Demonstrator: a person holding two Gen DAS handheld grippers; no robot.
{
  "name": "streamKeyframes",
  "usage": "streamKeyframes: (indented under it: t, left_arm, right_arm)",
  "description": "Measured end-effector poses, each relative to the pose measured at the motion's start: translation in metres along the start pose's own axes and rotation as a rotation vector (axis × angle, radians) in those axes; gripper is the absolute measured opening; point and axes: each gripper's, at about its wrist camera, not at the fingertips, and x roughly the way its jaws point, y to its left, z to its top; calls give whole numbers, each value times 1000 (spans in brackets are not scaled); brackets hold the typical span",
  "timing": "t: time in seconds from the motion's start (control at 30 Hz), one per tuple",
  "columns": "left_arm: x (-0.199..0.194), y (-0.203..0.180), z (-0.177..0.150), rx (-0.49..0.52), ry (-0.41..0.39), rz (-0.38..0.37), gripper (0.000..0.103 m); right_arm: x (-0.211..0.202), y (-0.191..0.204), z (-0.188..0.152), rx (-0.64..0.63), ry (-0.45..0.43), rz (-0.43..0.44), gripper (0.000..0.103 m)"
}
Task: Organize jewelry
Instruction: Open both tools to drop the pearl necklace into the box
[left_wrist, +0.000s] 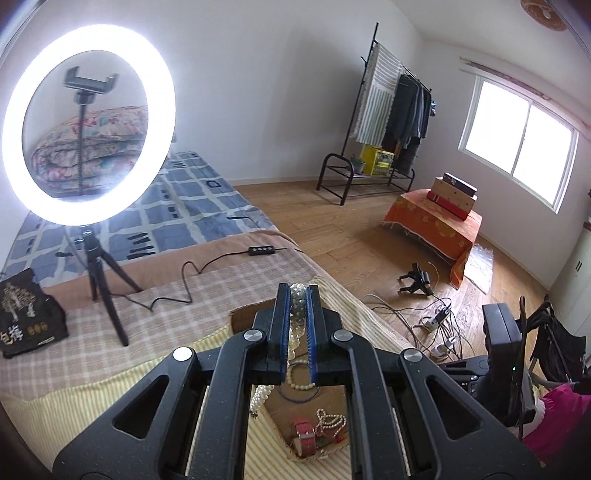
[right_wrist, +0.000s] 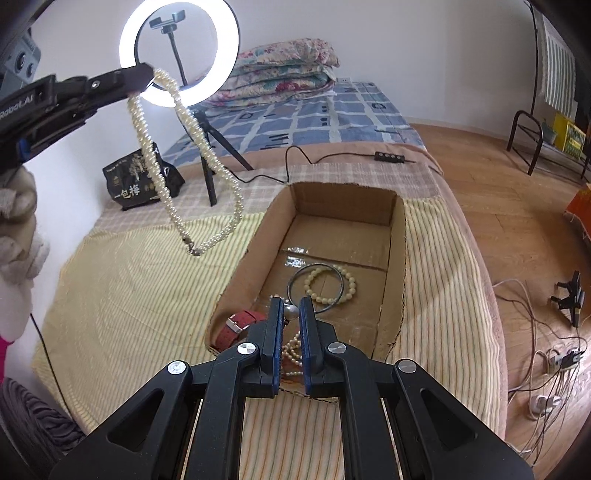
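My left gripper is shut on a long multi-strand pearl necklace and holds it high; in the right wrist view the gripper is at upper left and the necklace hangs in a loop above the bed, left of the cardboard box. My right gripper is shut on a small pearl piece over the box's near end. In the box lie a bead bracelet inside a dark bangle, a red watch and a thin pearl strand.
The box sits on a striped cloth on the bed. A ring light on a tripod and a black packet stand behind it, with a cable and remote. Cables and a power strip lie on the floor at right.
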Motion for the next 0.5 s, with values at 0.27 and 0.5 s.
streamKeyframes:
  t: [0.27,0.5]
  left_arm:
    - [61,3,-5,19,56,-30,6]
    - [101,6,-14,34,92,-36,6]
  right_arm:
    - [27,-25,-11,31,44,39,7]
    - [38,-36,-16,35,68,43,7]
